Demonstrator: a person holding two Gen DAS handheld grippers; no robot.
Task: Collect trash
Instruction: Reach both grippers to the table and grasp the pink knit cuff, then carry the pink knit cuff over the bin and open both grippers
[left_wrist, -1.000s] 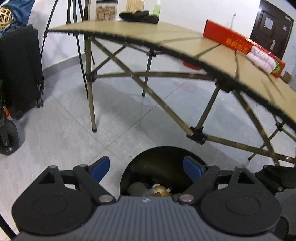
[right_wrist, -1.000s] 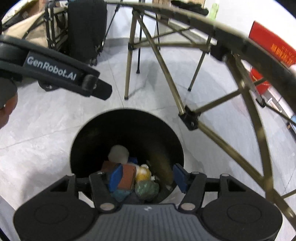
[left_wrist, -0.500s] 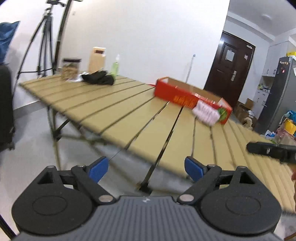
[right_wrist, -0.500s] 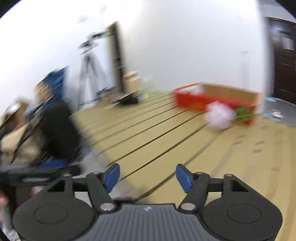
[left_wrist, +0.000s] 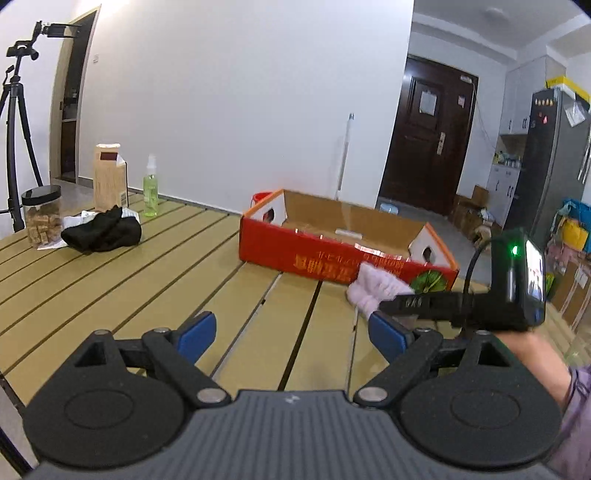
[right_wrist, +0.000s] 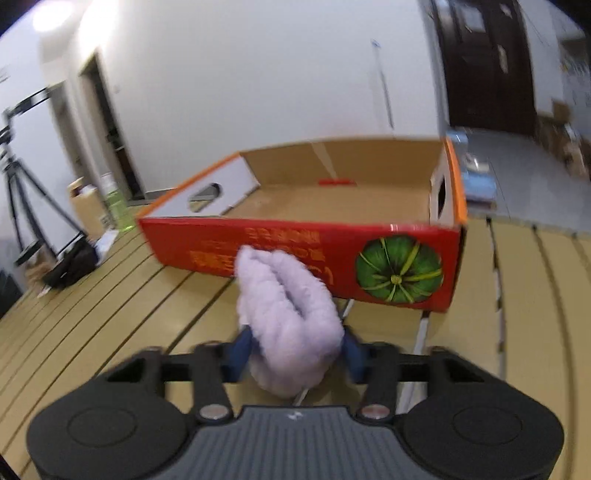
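Right gripper (right_wrist: 295, 350) closing round lilac bundle (right_wrist: 288, 314) against box (right_wrist: 295, 243) wall; left gripper (left_wrist: 291, 332) wide.

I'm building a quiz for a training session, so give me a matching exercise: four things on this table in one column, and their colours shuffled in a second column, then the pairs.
Things:
1. box
2. spray bottle
3. fluffy bundle
4. cloth

Colours:
A. black
B. pale lilac
C. red outside
D. green

Pairs: 1-C, 2-D, 3-B, 4-A
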